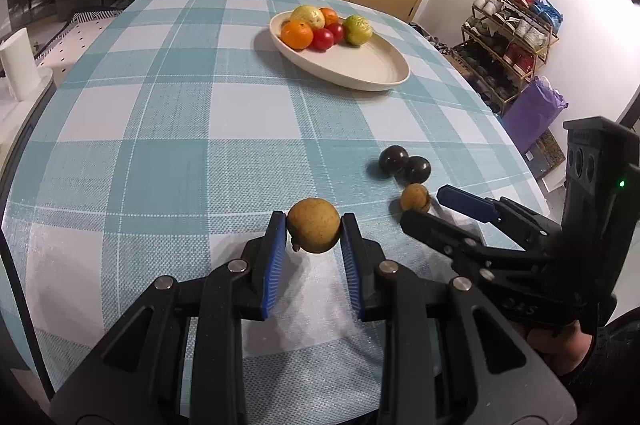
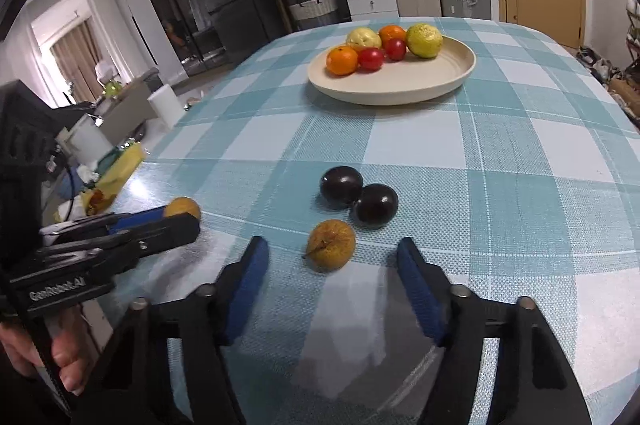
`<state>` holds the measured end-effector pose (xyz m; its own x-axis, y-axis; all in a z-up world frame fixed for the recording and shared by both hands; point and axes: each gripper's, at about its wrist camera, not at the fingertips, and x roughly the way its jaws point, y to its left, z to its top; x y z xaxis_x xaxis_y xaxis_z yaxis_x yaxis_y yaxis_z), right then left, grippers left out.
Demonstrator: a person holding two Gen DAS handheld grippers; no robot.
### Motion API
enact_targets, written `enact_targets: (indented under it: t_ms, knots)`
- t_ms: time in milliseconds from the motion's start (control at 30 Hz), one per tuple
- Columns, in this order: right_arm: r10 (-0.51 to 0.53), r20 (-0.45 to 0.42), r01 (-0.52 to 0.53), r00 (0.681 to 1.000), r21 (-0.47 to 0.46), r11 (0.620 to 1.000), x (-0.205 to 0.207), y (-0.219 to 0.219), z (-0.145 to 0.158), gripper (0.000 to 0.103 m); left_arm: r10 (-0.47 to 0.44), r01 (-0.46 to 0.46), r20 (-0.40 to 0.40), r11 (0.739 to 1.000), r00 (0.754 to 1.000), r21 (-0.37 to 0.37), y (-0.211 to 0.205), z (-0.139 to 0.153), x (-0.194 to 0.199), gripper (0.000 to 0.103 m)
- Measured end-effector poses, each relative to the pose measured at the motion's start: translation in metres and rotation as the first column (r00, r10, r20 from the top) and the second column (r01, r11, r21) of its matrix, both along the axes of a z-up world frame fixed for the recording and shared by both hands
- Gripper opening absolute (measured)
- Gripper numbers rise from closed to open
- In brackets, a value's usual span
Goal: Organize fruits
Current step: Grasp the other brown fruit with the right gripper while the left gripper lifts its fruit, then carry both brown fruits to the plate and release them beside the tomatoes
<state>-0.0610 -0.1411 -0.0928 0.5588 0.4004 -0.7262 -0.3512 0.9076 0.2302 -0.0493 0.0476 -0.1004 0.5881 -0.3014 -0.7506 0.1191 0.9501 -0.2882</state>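
Note:
My left gripper (image 1: pixel 313 229) is shut on a round yellow-brown fruit (image 1: pixel 314 225), pinched between its blue pads just over the checked tablecloth. From the right wrist view that gripper (image 2: pixel 182 216) and its fruit (image 2: pixel 183 207) show at the left. My right gripper (image 2: pixel 331 244) stands open, its fingertips on either side of a smaller brown fruit (image 2: pixel 331 245) lying on the cloth. Two dark plums (image 2: pixel 341 187) (image 2: pixel 376 205) touch each other just beyond it. Farther back sits a cream plate (image 2: pixel 400 97) holding oranges, red tomatoes and yellow-green fruits.
The near half of the plate (image 1: pixel 360 65) is bare. The table's right edge (image 1: pixel 516 153) drops toward a shoe rack and a purple bag. Off the left edge (image 2: pixel 160 145) stand a paper roll and clutter. A hand (image 2: pixel 60 357) grips the left tool.

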Motion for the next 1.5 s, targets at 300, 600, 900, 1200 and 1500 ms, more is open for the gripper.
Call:
enact_targets:
  t_ms: [300, 600, 900, 1200, 1500]
  knots:
    - [0.031, -0.005, -0.031, 1.0, 0.04, 0.999, -0.002, -0.005, -0.003, 0.025, 0.004, -0.004, -0.004, 1.0, 1.0, 0.002, 0.001, -0.002, 0.002, 0.024]
    - [0.05, 0.054, -0.055, 0.997, 0.095, 0.994, -0.011, -0.013, 0.01, 0.025, 0.013, -0.013, 0.0, 1.0, 1.0, 0.007, -0.001, 0.002, 0.01, 0.024]
    - [0.038, 0.101, -0.049, 0.994, 0.111, 0.993, -0.005, -0.028, 0.029, 0.025, 0.016, -0.016, 0.015, 1.0, 1.0, 0.007, -0.003, 0.011, 0.027, 0.024]
    - [0.014, 0.132, -0.035, 0.991, 0.158, 0.987, 0.028, -0.049, 0.052, 0.025, 0.018, -0.018, 0.04, 1.0, 0.999, 0.001, -0.007, 0.026, 0.068, 0.024]
    - [0.057, 0.141, -0.08, 0.988, 0.162, 0.984, 0.079, -0.047, 0.065, 0.025, 0.022, -0.021, 0.043, 1.0, 0.999, -0.013, -0.008, 0.034, 0.124, 0.024]
